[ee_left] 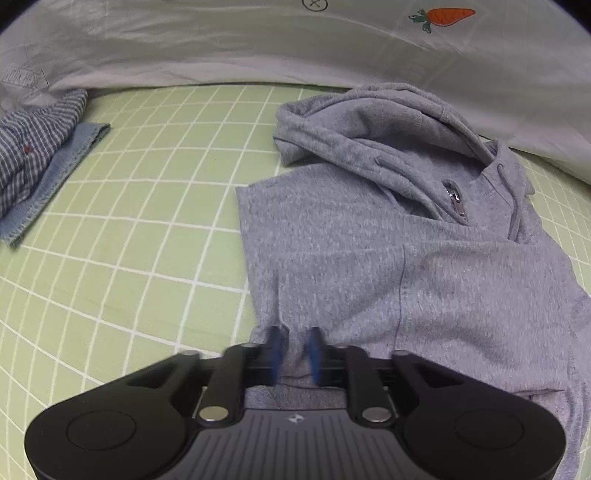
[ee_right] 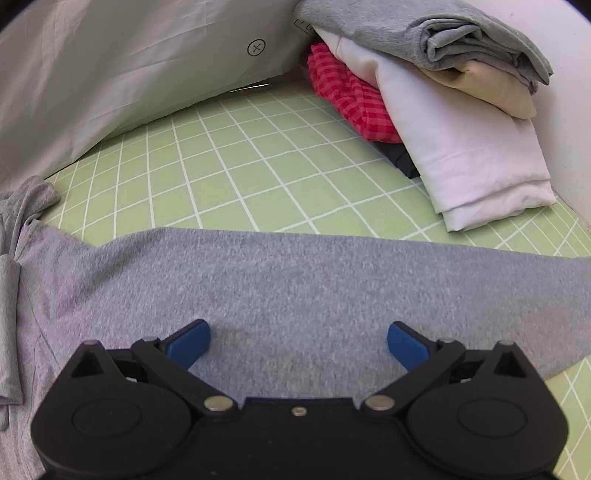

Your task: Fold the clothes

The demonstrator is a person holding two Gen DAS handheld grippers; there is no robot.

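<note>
A grey hoodie (ee_left: pixel 369 240) lies on the green sheet (ee_left: pixel 129 221), which is printed with a white grid. In the left wrist view its long axis runs away from the camera: hood (ee_left: pixel 351 122) at the far end near the pillow (ee_left: pixel 221 44), hem at the near end. The fabric is soft heathered fleece with a short metal zipper (ee_left: pixel 456 201) and a drawcord at the neck.

The left gripper (ee_left: pixel 295 350) has its jaws drawn close on a pinch of the hoodie's near edge, grey cloth showing between the blue pads. The right gripper (ee_right: pixel 298 341) hovers over the hoodie (ee_right: pixel 277 280) with its jaws spread wide, holding nothing; there a straight folded edge runs left to right across the view.

The pillow is pale wrinkled cotton with an orange carrot (ee_left: pixel 443 16) print and a circled cross; a label at its left is too blurred to read. A striped shirt (ee_left: pixel 33 147) on denim (ee_left: pixel 59 173) lies at left. At right, a stack (ee_right: pixel 443 110) holds grey, cream, white and red-checked clothes.
</note>
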